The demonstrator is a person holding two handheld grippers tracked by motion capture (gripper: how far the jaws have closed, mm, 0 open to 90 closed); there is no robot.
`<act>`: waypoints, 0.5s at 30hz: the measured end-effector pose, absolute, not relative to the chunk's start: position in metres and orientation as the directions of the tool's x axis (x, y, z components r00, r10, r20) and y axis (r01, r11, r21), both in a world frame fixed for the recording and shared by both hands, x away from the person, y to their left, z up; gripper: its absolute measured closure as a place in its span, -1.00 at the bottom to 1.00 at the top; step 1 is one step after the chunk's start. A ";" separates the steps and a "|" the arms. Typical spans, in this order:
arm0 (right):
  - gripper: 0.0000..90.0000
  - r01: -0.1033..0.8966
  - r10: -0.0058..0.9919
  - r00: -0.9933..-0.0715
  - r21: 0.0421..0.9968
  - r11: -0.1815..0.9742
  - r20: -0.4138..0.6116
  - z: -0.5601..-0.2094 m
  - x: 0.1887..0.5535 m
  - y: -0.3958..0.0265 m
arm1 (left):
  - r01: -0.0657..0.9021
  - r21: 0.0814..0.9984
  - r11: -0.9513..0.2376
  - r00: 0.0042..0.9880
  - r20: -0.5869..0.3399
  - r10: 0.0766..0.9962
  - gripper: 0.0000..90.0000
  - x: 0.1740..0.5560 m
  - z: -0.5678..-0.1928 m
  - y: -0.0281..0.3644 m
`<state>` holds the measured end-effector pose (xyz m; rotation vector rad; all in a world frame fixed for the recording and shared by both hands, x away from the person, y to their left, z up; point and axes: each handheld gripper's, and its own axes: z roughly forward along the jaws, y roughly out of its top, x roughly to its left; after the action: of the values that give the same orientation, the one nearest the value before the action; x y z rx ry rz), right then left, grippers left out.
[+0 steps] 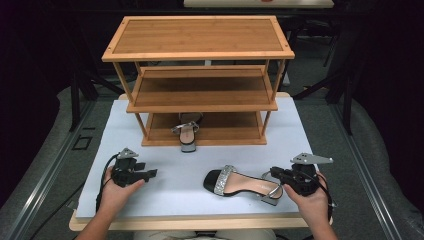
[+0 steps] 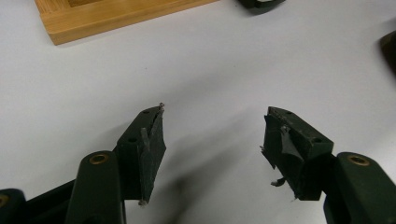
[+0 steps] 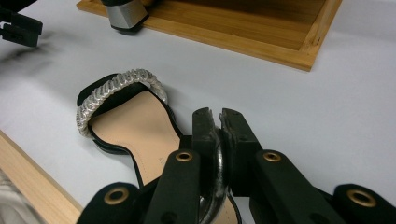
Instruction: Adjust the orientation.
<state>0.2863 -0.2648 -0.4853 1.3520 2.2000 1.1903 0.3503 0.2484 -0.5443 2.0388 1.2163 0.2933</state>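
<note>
A black sandal (image 1: 242,184) with a glittery toe band lies flat on the white table (image 1: 165,180), toe toward 9 o'clock and heel toward 3 o'clock, near the front edge at about 5 o'clock from the table's centre. In the right gripper view the band (image 3: 116,91) arches over the tan insole.

The right gripper (image 1: 280,176) sits at the sandal's heel end, held by the right hand (image 1: 312,200) at about 4 o'clock in the high view. Its jaws are pressed nearly together, pinching the sandal's silver ankle strap (image 3: 217,172), which runs down between the two pads.

The left gripper (image 1: 150,173) rests at about 8 o'clock, held by the left hand (image 1: 116,192), its jaws pointing toward 3 o'clock. Its fingers (image 2: 149,144) are spread wide with bare table between them, well apart from the sandal.

A wooden rack (image 1: 200,37) with three shelves stands at 12 o'clock on the table. A second sandal (image 1: 188,131) sits on the bottom shelf, its silver heel (image 3: 123,14) hanging over the front edge.
</note>
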 end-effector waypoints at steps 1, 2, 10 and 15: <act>0.82 0.594 0.841 -0.517 0.774 0.220 0.157 -0.485 0.287 -0.265 | 0.667 0.689 -0.285 0.527 -0.165 0.833 -0.16 0.350 -0.544 0.248; 0.79 0.589 0.841 -0.517 0.779 0.217 0.157 -0.485 0.287 -0.264 | 0.667 0.689 -0.285 0.527 -0.165 0.833 -0.16 0.350 -0.544 0.248; 0.50 0.538 0.819 -0.556 0.813 0.222 0.144 -0.462 0.290 -0.265 | 0.668 0.687 -0.287 0.530 -0.169 0.831 -0.16 0.350 -0.544 0.248; 0.25 0.483 0.758 -0.651 0.793 0.373 0.040 -0.430 0.302 -0.248 | 0.670 0.688 -0.281 0.526 -0.172 0.833 -0.16 0.351 -0.545 0.249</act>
<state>0.3017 -0.2484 -0.4298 1.0873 2.3071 1.1640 0.3507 0.2485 -0.5446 2.0358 1.2175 0.2852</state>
